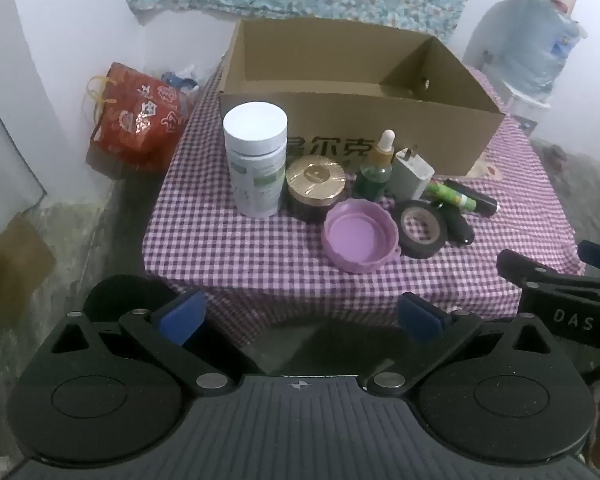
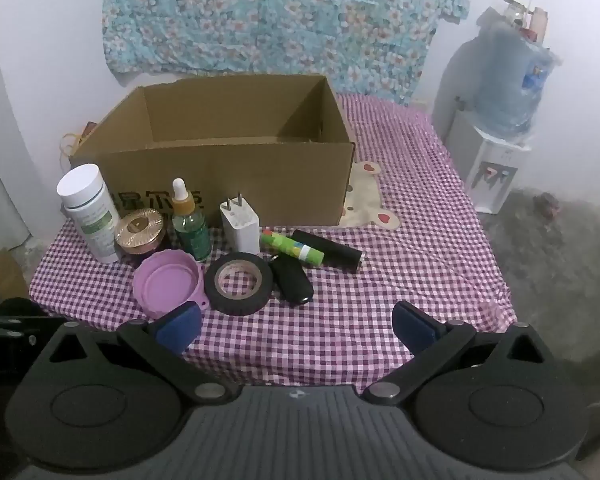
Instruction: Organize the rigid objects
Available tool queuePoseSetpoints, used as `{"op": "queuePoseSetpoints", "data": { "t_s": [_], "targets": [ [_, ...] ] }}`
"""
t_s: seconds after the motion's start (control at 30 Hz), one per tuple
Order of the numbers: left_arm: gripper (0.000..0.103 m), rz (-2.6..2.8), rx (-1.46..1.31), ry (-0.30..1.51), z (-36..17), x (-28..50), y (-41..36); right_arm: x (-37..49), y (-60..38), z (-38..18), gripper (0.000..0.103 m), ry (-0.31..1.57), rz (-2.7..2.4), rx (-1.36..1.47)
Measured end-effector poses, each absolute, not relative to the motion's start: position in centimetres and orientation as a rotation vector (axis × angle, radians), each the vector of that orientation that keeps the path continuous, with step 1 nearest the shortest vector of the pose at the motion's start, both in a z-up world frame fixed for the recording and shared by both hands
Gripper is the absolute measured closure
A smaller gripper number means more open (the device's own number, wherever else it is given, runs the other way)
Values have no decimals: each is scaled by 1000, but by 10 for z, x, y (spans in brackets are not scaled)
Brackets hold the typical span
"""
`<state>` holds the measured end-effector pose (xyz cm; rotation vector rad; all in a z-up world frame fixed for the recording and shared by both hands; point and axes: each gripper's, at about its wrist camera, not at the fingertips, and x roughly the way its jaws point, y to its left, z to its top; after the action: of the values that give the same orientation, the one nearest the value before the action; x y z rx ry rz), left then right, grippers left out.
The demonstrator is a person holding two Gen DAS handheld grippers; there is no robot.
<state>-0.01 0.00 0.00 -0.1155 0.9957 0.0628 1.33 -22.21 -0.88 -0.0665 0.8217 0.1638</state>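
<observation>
Open cardboard box along the table's far edge, green tube lying flat, long axis slanting toward the near right corner, white bottle upright near the left edge, left gripper and right gripper both spread wide, empty.

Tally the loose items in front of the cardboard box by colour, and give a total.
White: 2, pill bottle, charger plug
Gold: 1, jar with gold lid
Green: 2, dropper bottle, green stick
Purple: 1, purple lid
Black: 3, tape roll, key fob, black tube
Total: 9

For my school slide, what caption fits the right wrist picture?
Open tongs face small things beside a cardboard box on a checked cloth.
</observation>
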Motion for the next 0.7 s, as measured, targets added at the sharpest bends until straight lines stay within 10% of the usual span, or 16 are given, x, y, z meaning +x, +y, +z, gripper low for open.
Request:
{"op": "queuePoseSetpoints", "data": {
  "t_s": [0.7],
  "targets": [
    [0, 72, -98, 999, -1, -2, 3, 10, -219, -2, 0, 800, 177, -82]
  ]
}}
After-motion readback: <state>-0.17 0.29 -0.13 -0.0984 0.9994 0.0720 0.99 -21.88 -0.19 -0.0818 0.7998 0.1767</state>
